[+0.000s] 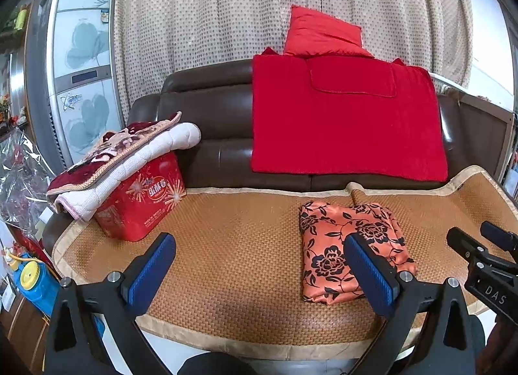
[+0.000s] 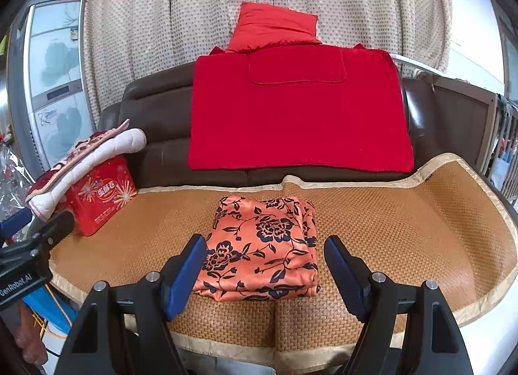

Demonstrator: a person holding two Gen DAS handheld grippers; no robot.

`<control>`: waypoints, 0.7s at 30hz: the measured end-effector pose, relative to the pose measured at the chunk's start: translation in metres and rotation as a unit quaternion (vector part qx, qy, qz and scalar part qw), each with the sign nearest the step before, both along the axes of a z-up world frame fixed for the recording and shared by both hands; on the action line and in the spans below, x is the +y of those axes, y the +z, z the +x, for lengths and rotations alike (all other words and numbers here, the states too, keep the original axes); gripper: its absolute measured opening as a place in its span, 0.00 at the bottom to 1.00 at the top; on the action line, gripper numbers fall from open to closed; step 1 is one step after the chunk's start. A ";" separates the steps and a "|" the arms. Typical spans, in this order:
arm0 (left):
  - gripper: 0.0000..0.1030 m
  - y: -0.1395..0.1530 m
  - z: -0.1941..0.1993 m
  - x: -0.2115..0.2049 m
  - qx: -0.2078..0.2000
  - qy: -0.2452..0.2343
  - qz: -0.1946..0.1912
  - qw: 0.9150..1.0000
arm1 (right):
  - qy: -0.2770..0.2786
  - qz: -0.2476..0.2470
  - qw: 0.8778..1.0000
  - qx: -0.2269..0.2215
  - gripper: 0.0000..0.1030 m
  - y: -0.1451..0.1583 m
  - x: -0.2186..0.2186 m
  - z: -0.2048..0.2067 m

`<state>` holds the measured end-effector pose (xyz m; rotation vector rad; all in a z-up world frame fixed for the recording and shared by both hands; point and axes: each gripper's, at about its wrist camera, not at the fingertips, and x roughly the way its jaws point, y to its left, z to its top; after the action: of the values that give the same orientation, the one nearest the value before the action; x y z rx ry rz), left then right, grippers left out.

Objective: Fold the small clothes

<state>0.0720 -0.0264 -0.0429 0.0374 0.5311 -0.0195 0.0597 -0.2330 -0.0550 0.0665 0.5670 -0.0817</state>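
Since the folded cloth looks thin, soft and slippery, I would pinch its layered near edge, with my left gripper and right gripper both gaping wide and empty.

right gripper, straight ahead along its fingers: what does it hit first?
Most likely the folded orange floral cloth lying on the woven mat. The right gripper is open and empty, and the cloth sits centred between its fingers, just ahead. Depth is unclear, so it might meet the mat first.
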 end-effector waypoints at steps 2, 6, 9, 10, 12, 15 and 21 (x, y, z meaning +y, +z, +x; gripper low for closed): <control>1.00 -0.002 0.007 0.000 0.004 0.002 -0.001 1.000 | 0.000 0.000 1.000 0.001 0.76 -0.001 0.000 0.007; 1.00 -0.007 0.021 -0.002 0.014 0.006 0.000 1.000 | 0.002 -0.005 1.000 0.001 0.76 -0.005 0.001 0.018; 1.00 -0.010 0.032 -0.003 0.021 0.011 0.002 1.000 | 0.006 -0.008 1.000 0.005 0.76 -0.008 0.002 0.029; 1.00 -0.011 0.036 -0.003 0.023 0.013 0.003 1.000 | 0.007 -0.008 1.000 0.006 0.76 -0.009 0.002 0.032; 1.00 -0.013 0.043 -0.004 0.028 0.017 0.004 0.999 | 0.009 -0.006 1.000 0.010 0.76 -0.012 -0.001 0.042; 1.00 -0.017 0.058 -0.006 0.039 0.022 0.005 0.999 | 0.010 -0.003 1.000 0.016 0.76 -0.015 -0.005 0.055; 1.00 -0.031 0.106 -0.009 0.056 -0.005 -0.035 0.998 | 0.018 0.011 0.999 0.026 0.76 -0.025 -0.026 0.091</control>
<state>0.1776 -0.0352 -0.0743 -0.0301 0.6413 -0.0512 0.1502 -0.2587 -0.0803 0.0757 0.6215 -0.0421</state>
